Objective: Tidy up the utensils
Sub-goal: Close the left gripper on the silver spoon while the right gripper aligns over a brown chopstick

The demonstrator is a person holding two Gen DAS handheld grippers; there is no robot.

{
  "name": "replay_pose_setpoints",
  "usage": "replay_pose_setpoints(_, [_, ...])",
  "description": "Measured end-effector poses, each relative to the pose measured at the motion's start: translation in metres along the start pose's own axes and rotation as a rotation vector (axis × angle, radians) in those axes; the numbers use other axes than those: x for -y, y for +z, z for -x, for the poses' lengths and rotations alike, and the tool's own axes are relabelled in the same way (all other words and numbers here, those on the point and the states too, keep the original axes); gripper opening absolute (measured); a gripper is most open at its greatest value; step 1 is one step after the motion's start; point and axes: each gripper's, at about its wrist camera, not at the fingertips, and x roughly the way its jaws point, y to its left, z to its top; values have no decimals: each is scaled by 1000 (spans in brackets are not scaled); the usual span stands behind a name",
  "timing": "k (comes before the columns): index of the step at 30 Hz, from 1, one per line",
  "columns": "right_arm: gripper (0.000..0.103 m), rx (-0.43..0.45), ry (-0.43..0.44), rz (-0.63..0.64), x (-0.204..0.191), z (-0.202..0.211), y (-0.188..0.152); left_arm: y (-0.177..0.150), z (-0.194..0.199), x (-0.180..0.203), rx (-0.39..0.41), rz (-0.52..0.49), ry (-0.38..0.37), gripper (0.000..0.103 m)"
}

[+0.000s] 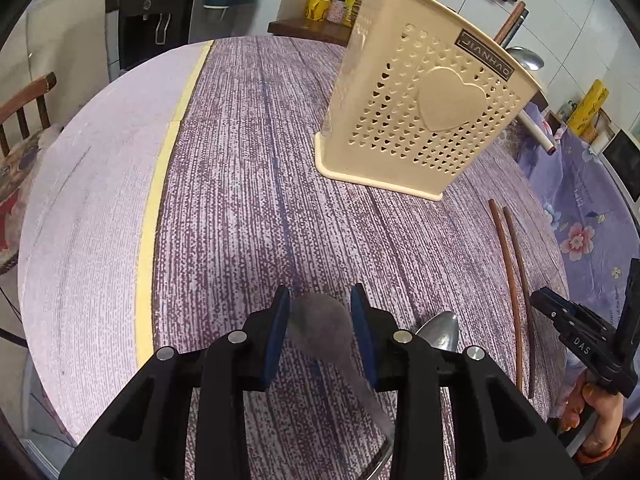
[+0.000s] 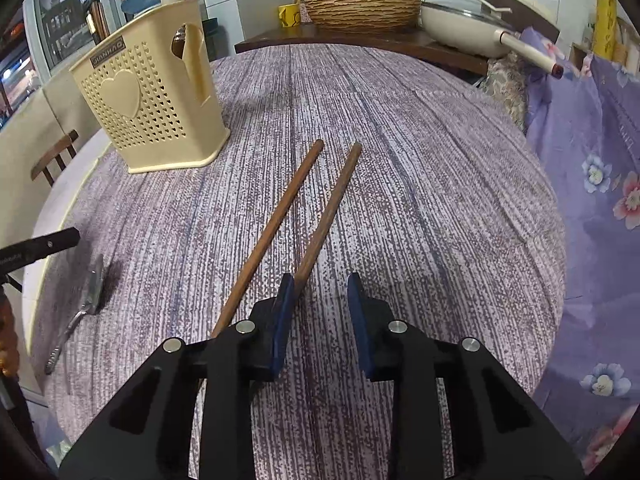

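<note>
My left gripper (image 1: 320, 312) is shut on the bowl of a steel spoon (image 1: 316, 322), whose handle runs back under the right finger. A second spoon (image 1: 440, 330) (image 2: 92, 288) lies just to its right on the purple tablecloth. Two brown chopsticks (image 2: 304, 196) (image 1: 516, 280) lie side by side. My right gripper (image 2: 322, 300) stands open at their near ends. The right stick ends against its left pad and the left stick passes outside it. A cream perforated utensil holder (image 1: 420, 120) (image 2: 148, 108) stands at the far side, with a ladle (image 1: 526, 58) in it.
The round table (image 1: 100, 200) drops off at the left, where a wooden chair (image 1: 24, 100) stands. A floral cloth (image 2: 600, 160) covers the right side. Behind the table are a woven basket (image 2: 360, 6), a white pan (image 2: 460, 28) and a yellow mug (image 2: 288, 14).
</note>
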Motion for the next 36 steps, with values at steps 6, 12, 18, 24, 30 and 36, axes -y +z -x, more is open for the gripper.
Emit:
replay_pose_setpoints(6, [47, 6, -26, -33, 12, 2, 7, -2, 5, -12, 18, 26, 24, 32])
replay_pose_setpoints(12, [54, 28, -15, -67, 17, -3, 30, -2, 22, -16, 50, 55, 22, 42])
replay_pose_setpoints(18, [54, -21, -50, -47, 9, -31, 49, -11, 18, -4, 11, 51, 34, 47])
replay_pose_setpoints(24, [54, -47, -63, -34, 4, -40, 49, -14, 2, 12, -34, 36, 75, 47])
replay_pose_setpoints(30, [50, -57, -73, -34, 3, -42, 52, -3, -9, 23, -65, -3, 115, 44])
replay_pose_setpoints(36, [39, -67, -99, -28, 1, -51, 66, 5, -19, 32, -78, -69, 176, 39])
